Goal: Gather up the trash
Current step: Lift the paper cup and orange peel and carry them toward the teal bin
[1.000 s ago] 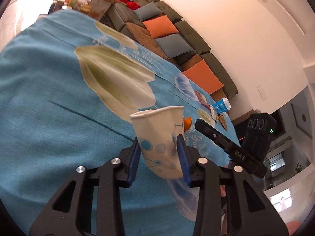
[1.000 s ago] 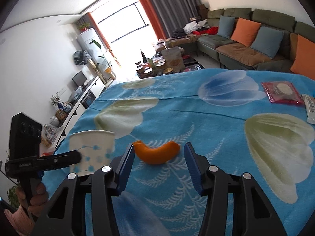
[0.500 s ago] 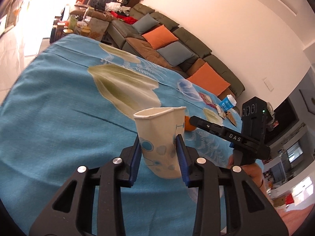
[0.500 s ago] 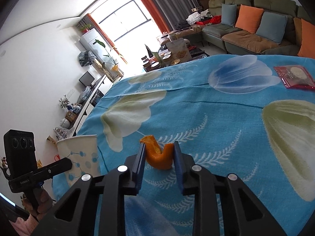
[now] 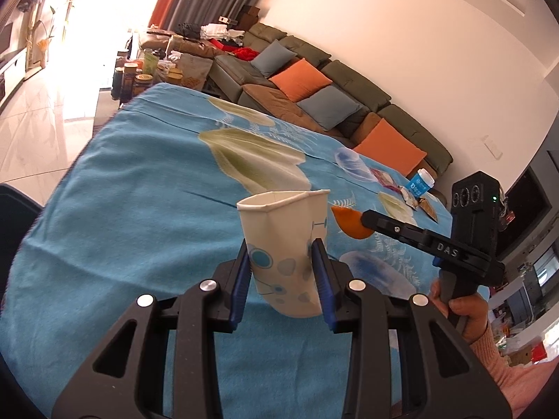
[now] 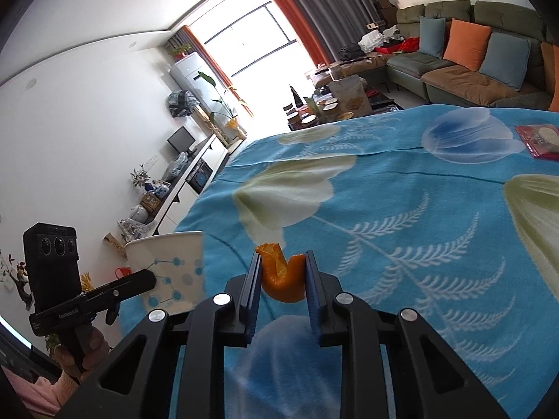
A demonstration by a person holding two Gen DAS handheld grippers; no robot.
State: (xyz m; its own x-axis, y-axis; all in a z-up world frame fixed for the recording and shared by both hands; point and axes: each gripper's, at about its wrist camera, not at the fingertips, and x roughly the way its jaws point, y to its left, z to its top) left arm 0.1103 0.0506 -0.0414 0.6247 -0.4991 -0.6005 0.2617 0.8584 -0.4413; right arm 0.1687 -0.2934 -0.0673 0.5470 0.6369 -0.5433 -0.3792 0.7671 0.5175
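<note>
My left gripper (image 5: pixel 282 253) is shut on a white paper cup (image 5: pixel 284 244) with blue dots, held upright above the blue flowered tablecloth (image 5: pixel 122 216). My right gripper (image 6: pixel 282 265) is shut on a curled piece of orange peel (image 6: pixel 281 274), lifted off the cloth. In the left wrist view the peel (image 5: pixel 349 221) hangs at the right gripper's tip, just right of the cup's rim. In the right wrist view the cup (image 6: pixel 171 269) is to the left of the peel.
A red snack wrapper (image 6: pixel 539 139), a small blue-and-white cup (image 5: pixel 421 183) and some brown scraps (image 5: pixel 424 204) lie at the table's far end. A green sofa (image 5: pixel 314 83) with orange and blue cushions stands beyond. A cluttered coffee table (image 6: pixel 335 104) stands near the window.
My right gripper closed on the orange peel and lifted it off the cloth toward the cup. My left gripper kept hold of the cup and raised it slightly.
</note>
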